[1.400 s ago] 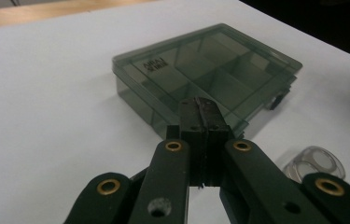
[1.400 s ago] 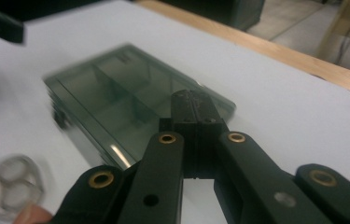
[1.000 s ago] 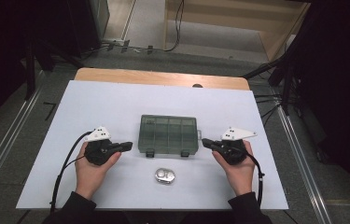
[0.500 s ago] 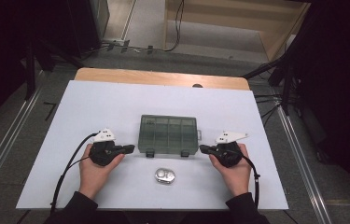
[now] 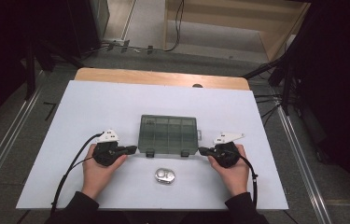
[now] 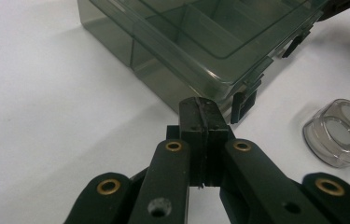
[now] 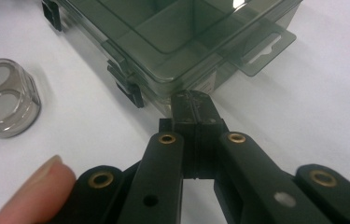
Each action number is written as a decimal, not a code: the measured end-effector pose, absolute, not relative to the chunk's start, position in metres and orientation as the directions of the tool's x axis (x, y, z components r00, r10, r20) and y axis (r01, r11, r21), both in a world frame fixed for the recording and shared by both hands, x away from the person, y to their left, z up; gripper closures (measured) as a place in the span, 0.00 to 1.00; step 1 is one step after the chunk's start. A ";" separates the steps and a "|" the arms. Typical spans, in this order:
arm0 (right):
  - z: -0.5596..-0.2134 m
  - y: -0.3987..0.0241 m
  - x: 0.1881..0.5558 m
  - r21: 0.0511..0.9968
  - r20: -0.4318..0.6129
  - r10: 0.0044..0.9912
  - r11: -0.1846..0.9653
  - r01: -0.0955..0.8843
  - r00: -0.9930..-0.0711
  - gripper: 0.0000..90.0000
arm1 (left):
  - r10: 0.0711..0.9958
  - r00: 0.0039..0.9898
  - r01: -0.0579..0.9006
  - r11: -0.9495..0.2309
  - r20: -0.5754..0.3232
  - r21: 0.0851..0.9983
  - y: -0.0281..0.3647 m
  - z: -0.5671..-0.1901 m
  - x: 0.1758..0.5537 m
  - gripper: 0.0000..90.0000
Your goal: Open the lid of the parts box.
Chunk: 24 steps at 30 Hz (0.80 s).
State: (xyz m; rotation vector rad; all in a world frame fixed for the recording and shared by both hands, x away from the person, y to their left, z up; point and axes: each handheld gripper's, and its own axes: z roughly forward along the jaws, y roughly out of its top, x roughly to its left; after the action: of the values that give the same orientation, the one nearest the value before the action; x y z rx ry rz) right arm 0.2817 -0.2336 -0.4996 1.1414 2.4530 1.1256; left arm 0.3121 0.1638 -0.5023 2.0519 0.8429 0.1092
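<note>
Both jaws pressed together, left gripper [image 5: 130, 149] and right gripper [image 5: 204, 150] flank the compartment box [image 5: 168, 135]: light, stiff, slippery plastic; grip its near latches.

The compartment box [image 6: 200, 42] runs off the top edge in both gripper views; the small clear case [image 6: 338, 133], perhaps holding two discs, is cut off at right.
</note>
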 end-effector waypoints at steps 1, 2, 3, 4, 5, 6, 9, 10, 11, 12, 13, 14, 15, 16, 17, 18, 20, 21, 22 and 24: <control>-0.500 -0.233 0.282 0.717 0.119 0.725 0.409 0.564 -0.678 0.98 | 0.599 0.767 0.522 -0.373 -0.231 0.767 0.163 -0.503 0.312 0.99; -0.500 -0.233 0.282 0.716 0.119 0.726 0.410 0.565 -0.677 0.98 | 0.601 0.767 0.521 -0.377 -0.226 0.766 0.162 -0.503 0.312 0.99; -0.500 -0.233 0.282 0.716 0.119 0.726 0.410 0.565 -0.677 0.98 | 0.601 0.767 0.521 -0.377 -0.226 0.766 0.162 -0.503 0.312 0.99; -0.501 -0.233 0.282 0.713 0.122 0.723 0.413 0.567 -0.680 0.98 | 0.603 0.765 0.522 -0.375 -0.226 0.766 0.162 -0.503 0.312 0.99; -0.501 -0.233 0.282 0.712 0.120 0.721 0.416 0.565 -0.682 0.98 | 0.602 0.766 0.522 -0.376 -0.226 0.766 0.162 -0.503 0.312 0.99; -0.502 -0.233 0.282 0.709 0.118 0.720 0.421 0.565 -0.684 0.98 | 0.601 0.766 0.522 -0.376 -0.227 0.766 0.162 -0.503 0.312 0.99; -0.502 -0.232 0.282 0.707 0.109 0.722 0.427 0.564 -0.683 0.98 | 0.600 0.768 0.519 -0.380 -0.223 0.766 0.162 -0.502 0.311 0.99; -0.502 -0.232 0.281 0.709 0.108 0.720 0.428 0.561 -0.685 0.98 | 0.601 0.768 0.518 -0.378 -0.222 0.767 0.162 -0.502 0.311 0.99; -0.502 -0.232 0.281 0.709 0.107 0.720 0.428 0.560 -0.686 0.98 | 0.601 0.767 0.518 -0.373 -0.225 0.770 0.162 -0.501 0.311 0.99; -0.502 -0.232 0.281 0.710 0.103 0.718 0.432 0.556 -0.688 0.98 | 0.601 0.767 0.518 -0.373 -0.225 0.770 0.162 -0.501 0.311 0.99; -0.501 -0.232 0.281 0.712 0.106 0.718 0.428 0.556 -0.688 0.98 | 0.596 0.771 0.513 -0.372 -0.225 0.773 0.163 -0.499 0.311 0.99; -0.501 -0.232 0.281 0.712 0.106 0.718 0.428 0.556 -0.688 0.98 | 0.596 0.771 0.513 -0.372 -0.225 0.773 0.163 -0.499 0.311 0.99; -0.499 -0.231 0.280 0.713 0.098 0.718 0.433 0.551 -0.690 0.98 | 0.597 0.769 0.513 -0.367 -0.226 0.776 0.163 -0.498 0.310 0.99; -0.499 -0.231 0.280 0.715 0.096 0.715 0.434 0.547 -0.693 0.98 | 0.598 0.769 0.514 -0.370 -0.225 0.774 0.163 -0.498 0.310 0.99; -0.498 -0.231 0.279 0.715 0.095 0.714 0.435 0.546 -0.693 0.98 | 0.598 0.769 0.514 -0.370 -0.225 0.774 0.163 -0.498 0.310 0.99; -0.498 -0.231 0.279 0.717 0.090 0.716 0.435 0.544 -0.692 0.98 | 0.597 0.770 0.513 -0.367 -0.227 0.776 0.163 -0.497 0.310 0.99; -0.497 -0.231 0.278 0.724 0.094 0.718 0.426 0.543 -0.690 0.98 | 0.594 0.770 0.513 -0.359 -0.233 0.780 0.164 -0.496 0.310 0.99; -0.496 -0.231 0.278 0.728 0.094 0.717 0.424 0.539 -0.691 0.98 | 0.594 0.769 0.513 -0.353 -0.236 0.783 0.164 -0.495 0.309 0.99; -0.495 -0.232 0.278 0.730 0.091 0.716 0.425 0.535 -0.692 0.98 | 0.592 0.770 0.511 -0.351 -0.236 0.785 0.164 -0.495 0.309 0.99; -0.493 -0.232 0.278 0.733 0.082 0.713 0.430 0.527 -0.696 0.98 | 0.588 0.772 0.509 -0.347 -0.240 0.788 0.164 -0.493 0.309 0.99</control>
State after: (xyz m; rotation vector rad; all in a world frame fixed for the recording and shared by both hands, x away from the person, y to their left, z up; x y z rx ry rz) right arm 0.2777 -0.2320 -0.4934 1.0818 2.4435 1.1233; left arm 0.3092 0.1639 -0.4934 2.0143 0.8224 0.1055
